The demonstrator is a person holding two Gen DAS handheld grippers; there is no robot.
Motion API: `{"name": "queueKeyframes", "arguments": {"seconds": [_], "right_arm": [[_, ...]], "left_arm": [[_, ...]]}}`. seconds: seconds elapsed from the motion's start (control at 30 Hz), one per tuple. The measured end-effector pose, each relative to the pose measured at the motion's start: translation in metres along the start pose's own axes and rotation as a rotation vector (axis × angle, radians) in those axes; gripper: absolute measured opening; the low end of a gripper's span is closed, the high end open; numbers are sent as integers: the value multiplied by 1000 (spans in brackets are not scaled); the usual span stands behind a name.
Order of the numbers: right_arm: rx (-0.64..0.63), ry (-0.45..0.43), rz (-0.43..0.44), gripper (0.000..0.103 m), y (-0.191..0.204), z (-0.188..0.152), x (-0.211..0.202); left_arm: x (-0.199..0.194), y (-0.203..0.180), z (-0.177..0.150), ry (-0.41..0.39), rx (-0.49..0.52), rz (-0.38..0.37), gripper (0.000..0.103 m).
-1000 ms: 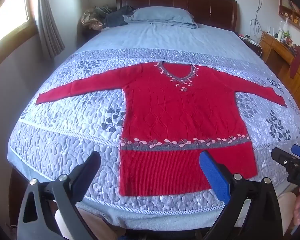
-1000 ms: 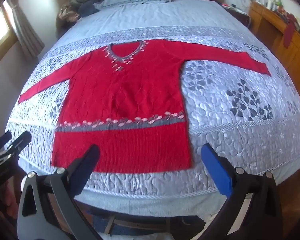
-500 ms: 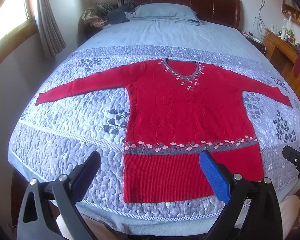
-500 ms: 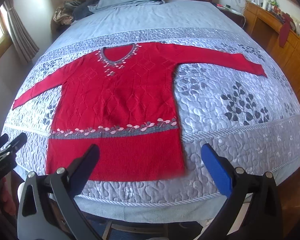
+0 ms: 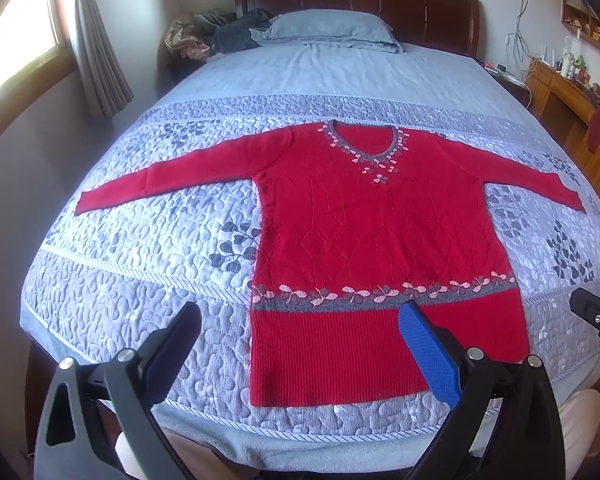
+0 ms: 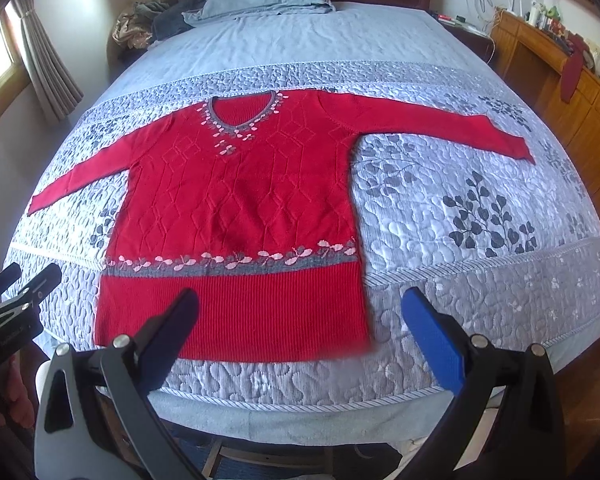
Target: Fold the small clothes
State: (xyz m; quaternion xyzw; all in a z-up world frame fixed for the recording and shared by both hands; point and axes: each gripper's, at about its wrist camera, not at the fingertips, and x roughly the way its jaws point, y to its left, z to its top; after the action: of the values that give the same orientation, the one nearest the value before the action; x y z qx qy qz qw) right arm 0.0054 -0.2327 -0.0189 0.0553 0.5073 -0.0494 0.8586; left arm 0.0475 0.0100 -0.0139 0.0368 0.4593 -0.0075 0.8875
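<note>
A red knit sweater with a grey V-neck and a flower band lies flat, face up, on the bed, both sleeves spread out; it also shows in the right wrist view. My left gripper is open and empty, held above the foot of the bed near the sweater's lower left hem. My right gripper is open and empty, above the hem's lower right corner. Each gripper shows at the edge of the other's view: the right gripper and the left gripper.
The bed has a grey-blue quilted cover and a blue pillow at the dark headboard. A pile of clothes sits by the pillow. A wooden dresser stands on the right, a window and curtain on the left.
Both grippers have moved forward and up a little toward the bed, so the sweater sits lower and larger in view. Both stay open. The sweater has not moved.
</note>
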Motion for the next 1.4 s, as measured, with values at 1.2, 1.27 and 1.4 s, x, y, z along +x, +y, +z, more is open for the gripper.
{"name": "queueKeyframes", "arguments": {"seconds": [1.2,1.27,1.4], "right_arm": [[-11,-5,-14,100,1,1,0],[-12,-6,-15,100,1,1,1],[-14,-5,-13,100,2,0,2]], "left_arm": [[0,1,1,4,5,22,99],[1,0,2,4,5,24,99],[1,0,1,5,5,23,99]]}}
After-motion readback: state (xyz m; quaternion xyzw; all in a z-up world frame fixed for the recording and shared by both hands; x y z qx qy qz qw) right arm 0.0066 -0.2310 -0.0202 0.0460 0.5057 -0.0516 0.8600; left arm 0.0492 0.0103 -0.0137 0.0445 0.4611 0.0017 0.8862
